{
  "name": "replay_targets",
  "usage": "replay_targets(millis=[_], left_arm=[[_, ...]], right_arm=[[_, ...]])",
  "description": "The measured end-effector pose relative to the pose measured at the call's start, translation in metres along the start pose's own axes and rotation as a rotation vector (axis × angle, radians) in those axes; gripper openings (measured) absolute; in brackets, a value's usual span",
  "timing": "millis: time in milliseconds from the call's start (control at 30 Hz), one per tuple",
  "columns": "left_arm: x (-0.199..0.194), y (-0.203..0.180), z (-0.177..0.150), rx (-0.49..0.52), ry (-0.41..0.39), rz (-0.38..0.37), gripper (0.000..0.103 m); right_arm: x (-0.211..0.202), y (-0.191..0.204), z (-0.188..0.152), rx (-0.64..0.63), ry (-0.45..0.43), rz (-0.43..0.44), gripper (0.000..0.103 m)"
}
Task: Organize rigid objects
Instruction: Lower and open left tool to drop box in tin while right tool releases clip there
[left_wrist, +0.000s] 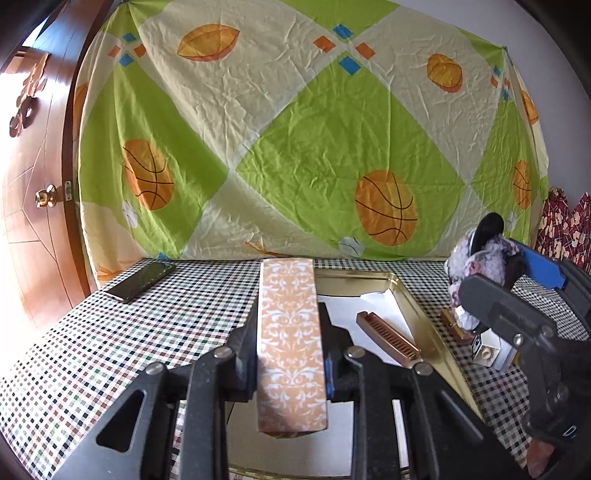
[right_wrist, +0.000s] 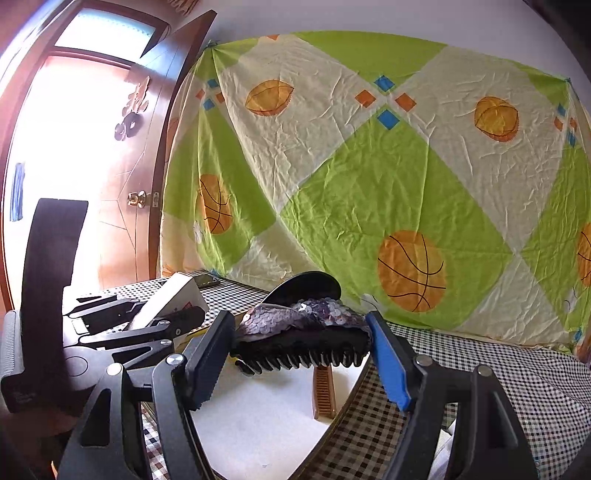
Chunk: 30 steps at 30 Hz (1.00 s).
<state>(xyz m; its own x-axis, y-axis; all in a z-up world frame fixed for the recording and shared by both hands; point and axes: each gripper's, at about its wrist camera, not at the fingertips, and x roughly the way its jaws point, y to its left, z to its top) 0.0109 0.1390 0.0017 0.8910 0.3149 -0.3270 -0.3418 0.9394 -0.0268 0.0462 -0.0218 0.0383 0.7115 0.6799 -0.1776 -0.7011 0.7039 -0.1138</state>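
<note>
- The left gripper (left_wrist: 291, 354) clamped a long orange box with white damask print (left_wrist: 290, 332) above the gold metal tray (left_wrist: 424, 317).
- The right gripper (right_wrist: 299, 350) gripped a sequined black hairbrush (right_wrist: 303, 332) (bristles down) over that tray.

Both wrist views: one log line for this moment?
left tongs: shut on patterned box | right tongs: shut on sequined hair clip | both over gold tray | brown comb in tray

Comb (left_wrist: 388, 339) lies in tray (left_wrist: 424, 317), phone (left_wrist: 142, 281) far left
</note>
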Motion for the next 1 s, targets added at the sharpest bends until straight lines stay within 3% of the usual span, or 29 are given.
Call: replay_targets(millis=[300, 867, 1000], left_arm=[[0.016, 0.003, 0.006, 0.016, 0.060, -0.014, 0.024], [0.063, 0.000, 0.010, 0.109, 0.276, -0.027, 0.025], [0.067, 0.001, 0.007, 0.110, 0.294, -0.021, 0.026]], right_arm=[[0.022, -0.002, 0.006, 0.023, 0.068, 0.042, 0.074], [0.101, -0.013, -0.005, 0.071, 0.370, 0.122, 0.075], [0.106, -0.016, -0.008, 0.085, 0.374, 0.135, 0.075]])
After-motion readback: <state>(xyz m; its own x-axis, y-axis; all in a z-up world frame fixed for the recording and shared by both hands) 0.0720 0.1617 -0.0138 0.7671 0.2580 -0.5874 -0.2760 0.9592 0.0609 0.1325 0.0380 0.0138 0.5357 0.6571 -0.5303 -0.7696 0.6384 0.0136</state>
